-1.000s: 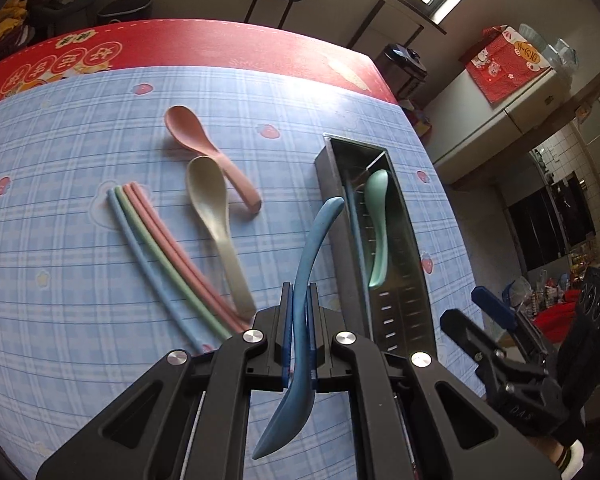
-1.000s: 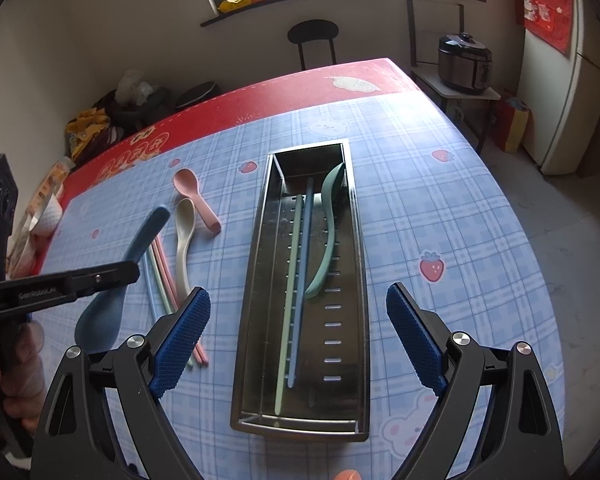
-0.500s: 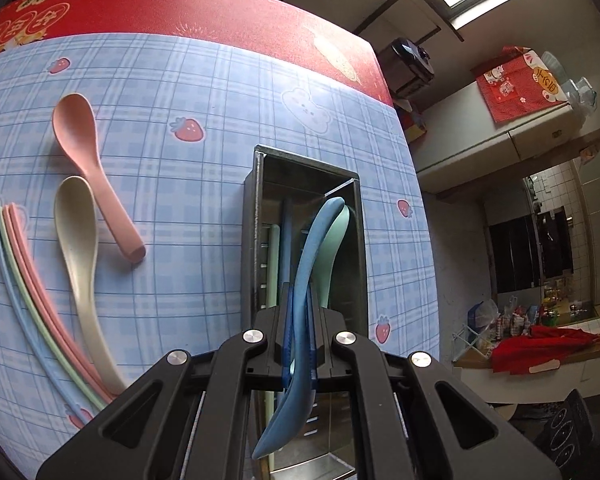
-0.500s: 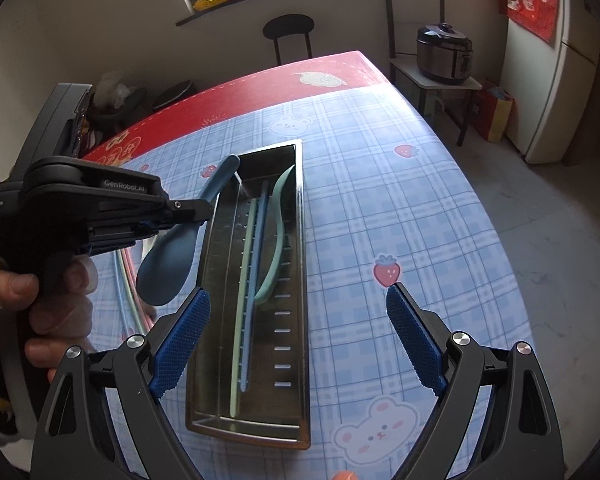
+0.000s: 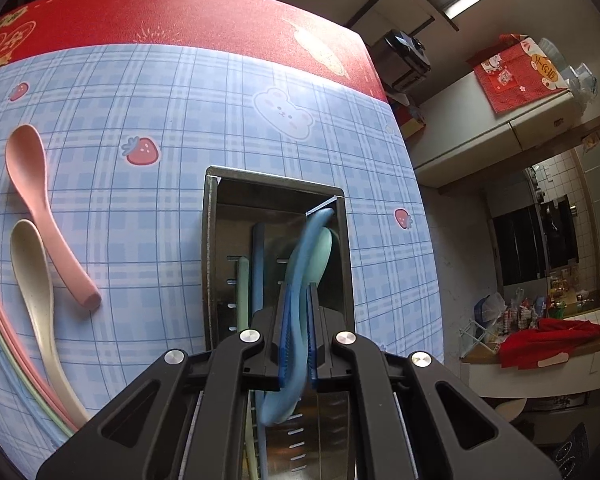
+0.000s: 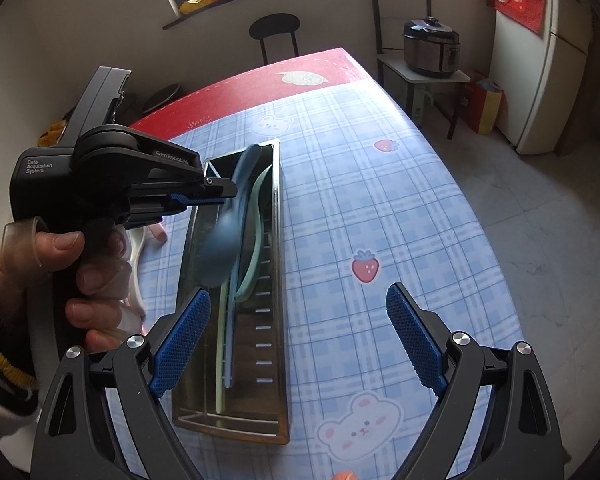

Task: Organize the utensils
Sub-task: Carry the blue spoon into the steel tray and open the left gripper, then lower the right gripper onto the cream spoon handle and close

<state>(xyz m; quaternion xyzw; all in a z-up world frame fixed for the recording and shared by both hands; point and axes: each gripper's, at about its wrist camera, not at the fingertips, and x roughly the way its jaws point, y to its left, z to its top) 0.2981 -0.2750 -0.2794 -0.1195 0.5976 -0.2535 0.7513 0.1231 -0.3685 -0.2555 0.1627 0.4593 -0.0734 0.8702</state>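
Your left gripper [image 5: 298, 332] is clamped on the blue spoon [image 5: 300, 280], pads pinching the handle about mid-length. Bowl hangs toward you at 6 o'clock, handle tip points away at 12, over the far end of the steel tray [image 5: 209, 264]. In the right wrist view the spoon [image 6: 228, 236] sits above the tray [image 6: 278, 360], not in it yet, as far as I can tell.

Risks:
- Handle tip is close to the tray's far wall at 12-1 o'clock. Push forward or drop steeply and it could catch the rim, and the spoon could twist in the pads.
- Grip is on a thin curved handle with the heavy bowl hanging free. Release high and it likely pivots bowl-first, lands across the green spoon [image 5: 318, 256] or bounces onto the rim.
- The chopsticks in the tray [image 5: 256, 264] lie loose at 11 o'clock of your pads; a hard drop may scatter them.

Your right gripper [image 6: 300, 344] is spread wide, holding nothing, hovering over the tray's near end. Keep it out of the drop path.

Spoon: smooth matte blue plastic by the look, S-curved handle, deep oval bowl; bowl is motion-blurred in the right wrist view. Pink spoon [image 5: 40, 208], cream spoon [image 5: 36, 300] and more chopsticks [image 5: 4, 320] are on the tablecloth [image 5: 180, 100] at 9 o'clock, not yet sorted.
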